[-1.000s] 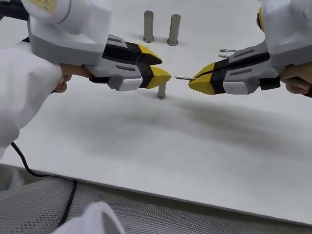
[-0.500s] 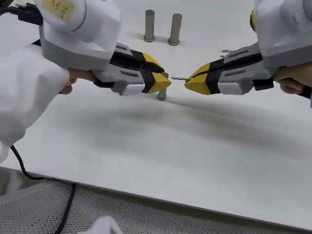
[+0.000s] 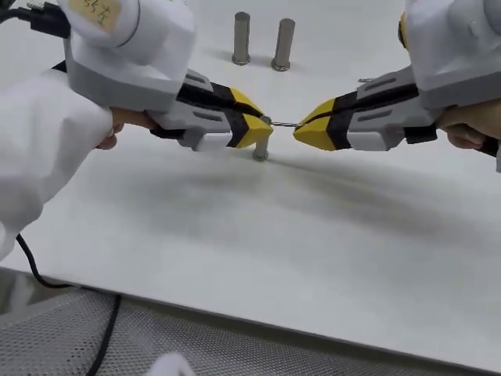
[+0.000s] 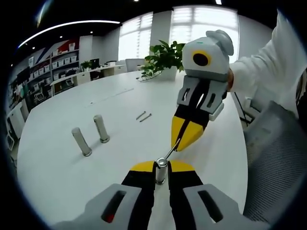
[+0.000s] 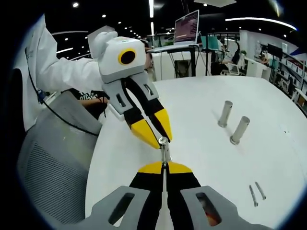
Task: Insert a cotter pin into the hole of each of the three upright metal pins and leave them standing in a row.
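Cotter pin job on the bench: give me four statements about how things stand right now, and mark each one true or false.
1. The left tool is clamped on the near metal pin. True.
2. The right tool is empty. False: it holds a cotter pin, whose tip reaches that pin's top.
3. Two far metal pins stand upright side by side. True.
4. No spare cotter pins lie on the table. False: two spare cotter pins lie loose on it, beyond the upright pins.
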The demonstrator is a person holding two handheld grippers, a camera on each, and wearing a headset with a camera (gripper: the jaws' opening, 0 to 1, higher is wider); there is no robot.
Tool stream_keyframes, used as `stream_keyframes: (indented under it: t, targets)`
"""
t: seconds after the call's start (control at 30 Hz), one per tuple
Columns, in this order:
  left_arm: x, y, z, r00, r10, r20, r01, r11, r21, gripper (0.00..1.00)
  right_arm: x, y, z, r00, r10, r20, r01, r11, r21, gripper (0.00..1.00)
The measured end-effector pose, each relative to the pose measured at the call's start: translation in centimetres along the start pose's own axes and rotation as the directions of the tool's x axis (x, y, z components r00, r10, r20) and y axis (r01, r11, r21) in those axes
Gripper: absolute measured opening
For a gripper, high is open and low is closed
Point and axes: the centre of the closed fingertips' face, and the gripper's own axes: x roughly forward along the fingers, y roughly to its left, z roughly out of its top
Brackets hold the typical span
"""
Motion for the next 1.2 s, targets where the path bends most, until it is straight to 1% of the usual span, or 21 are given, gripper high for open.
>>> stream_keyframes:
  t: [0.13,0.37,0.57,0.67,0.8,0.83,0.9,0.93,0.97,1.03,1.13,1.2]
  targets:
    - [0.0,0.0,0.0,1.0000,0.003,0.006,-0.003,1.000,-0.019,0.06,0.6,-0.1,0.0,1.0000,0.001,0.006,-0.001,1.000,0.001,0.00]
    - [0.1,0.1,-0.1,1.0000,0.004,0.002,-0.004,1.000,-0.012,0.06,1.1,-0.2,0.1,0.9996,-0.010,0.026,0.009,0.999,0.035,0.00]
    - [0.1,0.3,-0.1,1.0000,0.010,0.002,-0.010,0.999,-0.031,0.06,1.2,-0.5,0.2,0.9990,-0.026,0.037,0.025,0.999,0.039,0.00]
    - [0.1,0.2,-0.1,1.0000,0.009,0.004,-0.009,0.999,-0.035,0.06,1.4,-0.5,0.3,0.9987,-0.024,0.045,0.022,0.999,0.045,0.00]
    - [0.3,0.0,-0.1,1.0000,0.002,-0.001,-0.002,0.999,-0.035,0.06,1.7,-0.4,0.5,0.9988,-0.024,0.043,0.022,0.999,0.031,0.00]
    - [0.3,0.1,-0.1,1.0000,0.004,-0.001,-0.004,0.999,-0.042,0.06,1.7,-0.5,0.4,0.9989,-0.028,0.037,0.027,0.999,0.025,0.00]
    - [0.2,0.3,-0.1,0.9999,0.010,0.001,-0.010,0.998,-0.067,0.06,1.7,-0.7,0.5,0.9979,-0.044,0.047,0.042,0.998,0.046,0.00]
    - [0.2,0.2,-0.1,0.9999,0.011,0.001,-0.011,0.998,-0.069,0.06,1.7,-0.6,0.5,0.9982,-0.035,0.050,0.033,0.999,0.042,0.00]
    - [0.2,0.2,-0.1,0.9999,0.011,0.001,-0.011,0.997,-0.071,0.06,1.6,-0.6,0.5,0.9980,-0.038,0.049,0.037,0.999,0.038,0.00]
    - [0.2,0.1,-0.2,0.9999,0.013,0.000,-0.013,0.998,-0.069,0.06,1.6,-0.5,0.4,0.9983,-0.038,0.045,0.038,0.999,0.008,0.00]
    - [0.2,0.0,-0.2,0.9999,0.017,-0.001,-0.017,0.998,-0.064,0.06,1.7,-0.6,0.4,0.9977,-0.048,0.047,0.049,0.999,-0.008,0.00]
    - [0.2,0.0,-0.2,0.9998,0.019,-0.003,-0.020,0.997,-0.069,0.06,1.7,-1.0,0.5,0.9962,-0.065,0.057,0.066,0.998,-0.004,0.00]
